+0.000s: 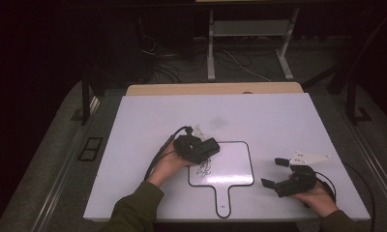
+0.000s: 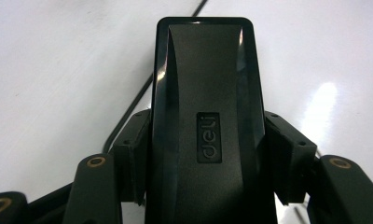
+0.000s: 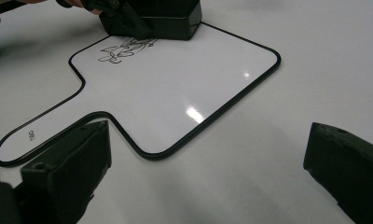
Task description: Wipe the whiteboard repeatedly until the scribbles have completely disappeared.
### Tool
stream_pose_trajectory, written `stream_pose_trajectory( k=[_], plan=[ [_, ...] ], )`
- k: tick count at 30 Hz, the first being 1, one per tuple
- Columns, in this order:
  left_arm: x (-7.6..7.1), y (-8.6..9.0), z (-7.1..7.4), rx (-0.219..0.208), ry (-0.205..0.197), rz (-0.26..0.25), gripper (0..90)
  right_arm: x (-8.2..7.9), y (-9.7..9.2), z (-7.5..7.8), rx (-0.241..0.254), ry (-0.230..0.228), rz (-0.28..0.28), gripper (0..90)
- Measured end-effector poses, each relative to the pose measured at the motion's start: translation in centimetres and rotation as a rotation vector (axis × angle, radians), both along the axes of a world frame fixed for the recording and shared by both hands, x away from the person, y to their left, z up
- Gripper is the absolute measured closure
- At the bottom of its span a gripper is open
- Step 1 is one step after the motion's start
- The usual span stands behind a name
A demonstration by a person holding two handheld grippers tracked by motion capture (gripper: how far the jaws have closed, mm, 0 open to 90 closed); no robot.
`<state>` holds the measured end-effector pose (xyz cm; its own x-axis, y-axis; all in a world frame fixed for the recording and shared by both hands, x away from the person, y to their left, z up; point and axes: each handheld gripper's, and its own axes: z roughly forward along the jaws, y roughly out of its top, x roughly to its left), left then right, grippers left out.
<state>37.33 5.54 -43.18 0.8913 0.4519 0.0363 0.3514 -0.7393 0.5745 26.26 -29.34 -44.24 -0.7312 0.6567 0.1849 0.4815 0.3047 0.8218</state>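
A paddle-shaped whiteboard (image 1: 232, 166) with a black rim lies flat on the white table, its handle toward me. Near its top left corner there is a black scribble (image 1: 205, 168). My left gripper (image 1: 202, 150) is shut on a black eraser (image 1: 211, 145), which rests on the board just above the scribble. In the left gripper view the eraser (image 2: 205, 93) is clamped between both jaws of the gripper (image 2: 208, 144). My right gripper (image 1: 274, 172) stands open to the right of the board, nothing between its jaws. In the right gripper view that gripper (image 3: 208, 158) faces the whiteboard (image 3: 175, 88), the scribble (image 3: 121, 50) and the eraser (image 3: 173, 21).
The white table top (image 1: 278, 121) reaches well beyond the board on all sides, with a wooden edge (image 1: 213, 89) at the back. Cables trail from both grippers over the table. Beyond it are metal stand legs (image 1: 211, 53) and floor cables.
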Motion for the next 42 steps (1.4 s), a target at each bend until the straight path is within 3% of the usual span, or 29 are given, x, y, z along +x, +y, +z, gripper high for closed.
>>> stream_pose_trajectory(
  k=[2,6,8,15,21,31,35,42],
  plan=[
    [0.2,0.2,0.0,0.006,-0.007,0.004,39.4,0.0,0.0,0.0,-0.001,0.000,0.000,0.0],
    [1.1,1.1,0.0,0.010,-0.030,0.082,39.4,0.0,0.0,0.0,0.000,-0.001,0.000,0.0],
    [1.5,1.9,-0.1,-0.011,-0.017,0.102,39.4,0.0,0.0,0.0,0.000,0.000,0.000,0.0],
    [1.7,2.1,-0.1,-0.014,-0.007,0.104,39.3,0.0,0.0,0.0,-0.001,0.001,-0.001,0.0],
    [2.0,2.3,-0.2,-0.070,0.028,0.123,39.2,0.0,0.0,0.0,-0.002,0.002,-0.001,0.0],
    [2.2,2.5,-0.1,-0.119,0.045,0.114,37.6,0.0,0.0,0.0,-0.002,0.000,0.001,0.0],
    [2.0,2.3,0.0,-0.113,0.042,0.116,39.1,0.0,0.0,0.0,-0.001,0.001,0.001,0.0],
    [0.9,0.4,0.2,-0.073,0.021,0.034,39.4,0.0,0.0,0.0,-0.002,0.001,0.001,0.0]
  ],
)
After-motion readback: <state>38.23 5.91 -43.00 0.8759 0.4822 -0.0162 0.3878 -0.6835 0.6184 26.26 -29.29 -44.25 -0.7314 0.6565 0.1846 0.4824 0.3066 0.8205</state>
